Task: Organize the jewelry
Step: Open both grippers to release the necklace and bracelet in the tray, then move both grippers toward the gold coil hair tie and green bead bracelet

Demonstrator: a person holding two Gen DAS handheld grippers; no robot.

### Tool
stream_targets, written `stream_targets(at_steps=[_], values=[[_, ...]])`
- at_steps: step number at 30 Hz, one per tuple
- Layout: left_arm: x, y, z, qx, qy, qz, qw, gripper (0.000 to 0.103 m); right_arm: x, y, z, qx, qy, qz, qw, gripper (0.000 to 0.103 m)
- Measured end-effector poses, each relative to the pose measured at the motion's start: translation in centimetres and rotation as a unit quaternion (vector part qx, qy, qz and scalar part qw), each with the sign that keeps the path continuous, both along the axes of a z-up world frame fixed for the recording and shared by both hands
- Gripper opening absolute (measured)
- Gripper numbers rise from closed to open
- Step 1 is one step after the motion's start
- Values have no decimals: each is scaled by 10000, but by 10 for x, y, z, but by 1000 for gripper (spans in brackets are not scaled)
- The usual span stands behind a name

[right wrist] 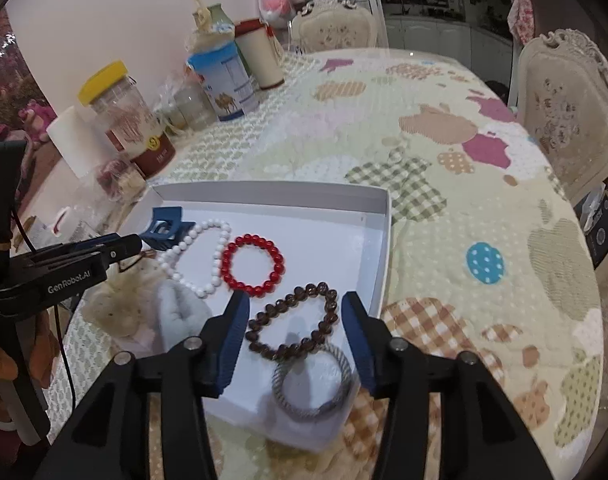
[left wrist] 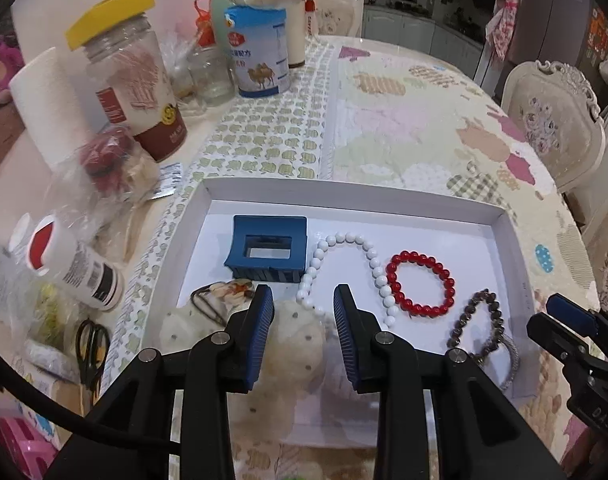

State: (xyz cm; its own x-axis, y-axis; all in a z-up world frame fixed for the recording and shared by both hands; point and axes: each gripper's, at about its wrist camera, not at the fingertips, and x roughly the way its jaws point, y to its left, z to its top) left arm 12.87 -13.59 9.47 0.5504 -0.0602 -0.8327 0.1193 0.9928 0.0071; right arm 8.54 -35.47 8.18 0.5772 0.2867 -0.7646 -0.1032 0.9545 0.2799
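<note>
A white box lid [left wrist: 499,220] [right wrist: 383,216] lies on the table and holds jewelry. In it are a blue hair claw [left wrist: 268,248] [right wrist: 164,228], a white bead bracelet [left wrist: 367,256] [right wrist: 200,248], a red bead bracelet [left wrist: 419,284] [right wrist: 252,264], a dark brown bead bracelet [left wrist: 479,320] [right wrist: 296,324] and a grey cord hair tie [right wrist: 311,384]. A cream fluffy hair piece [left wrist: 296,344] [right wrist: 116,308] and a brown hair clip [left wrist: 220,300] lie at the lid's near left. My left gripper [left wrist: 304,300] is open over the fluffy piece. My right gripper [right wrist: 296,320] is open, its jaws on either side of the brown bracelet.
Along the left of the table stand a yellow-lidded jar [left wrist: 132,76], a blue tin [left wrist: 260,52], a paper roll [left wrist: 48,104], a white bottle [left wrist: 72,268] and black scissors [left wrist: 90,344]. Padded chairs [right wrist: 567,108] stand at the right edge of the patterned tablecloth.
</note>
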Motion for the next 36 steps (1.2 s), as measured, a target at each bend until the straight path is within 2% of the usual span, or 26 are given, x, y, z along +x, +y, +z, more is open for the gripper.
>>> stream_targets(at_steps=[9, 14, 24, 29, 36], values=[[-47, 13, 24, 114, -391, 173, 9990, 27, -41, 14, 30, -124, -299, 69, 9995, 52], [-74, 18, 30, 136, -460, 209, 9986, 27, -64, 20, 41, -106, -408, 125, 9990, 53], [-129, 29, 40, 161, -599, 339, 9975, 27, -108, 40, 48, -251, -448, 338, 9981, 53], [-152, 36, 45, 157, -708, 444, 9964, 27, -124, 44, 52, -223, -443, 350, 9982, 60], [-175, 46, 49, 70, -757, 584, 9954, 30, -146, 54, 58, -272, -501, 537, 9969, 61]])
